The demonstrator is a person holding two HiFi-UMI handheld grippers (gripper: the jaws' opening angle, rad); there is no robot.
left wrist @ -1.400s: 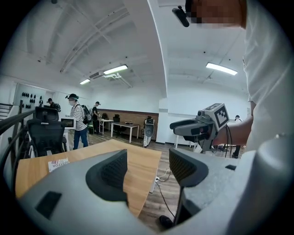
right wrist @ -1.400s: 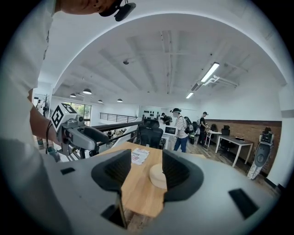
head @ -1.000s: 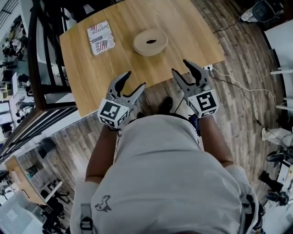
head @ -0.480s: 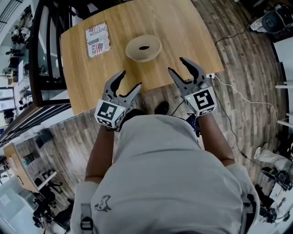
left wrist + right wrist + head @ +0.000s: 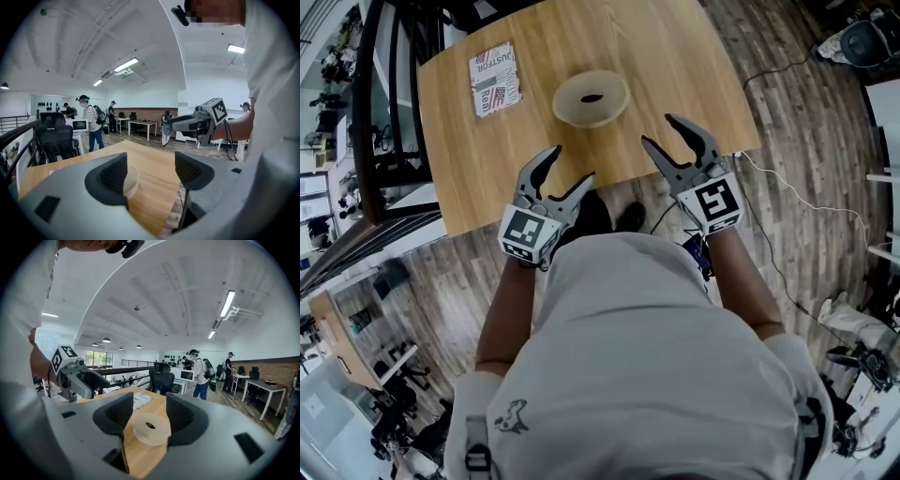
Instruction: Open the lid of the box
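Observation:
A round beige box point(image 5: 591, 97) with a hole in its lid sits on the wooden table point(image 5: 675, 56), lid on. My left gripper point(image 5: 573, 164) hovers at the table's near edge, short of the box and to its left. Its jaws are opening and nothing is between them. My right gripper point(image 5: 658, 131) is open and empty at the near edge, to the right of the box. In the right gripper view the box point(image 5: 151, 428) lies ahead between the jaws, apart from them. The left gripper view shows the box point(image 5: 133, 180) partly hidden behind one jaw.
A printed booklet point(image 5: 495, 78) lies on the table's far left part. A black railing point(image 5: 380, 112) runs along the table's left side. A white cable point(image 5: 787, 183) trails over the wooden floor at the right. People, desks and an office chair point(image 5: 55, 136) stand in the background.
Both grippers have stayed at the table's near edge. The head view has shifted a little, so the box and booklet sit slightly further left in the picture.

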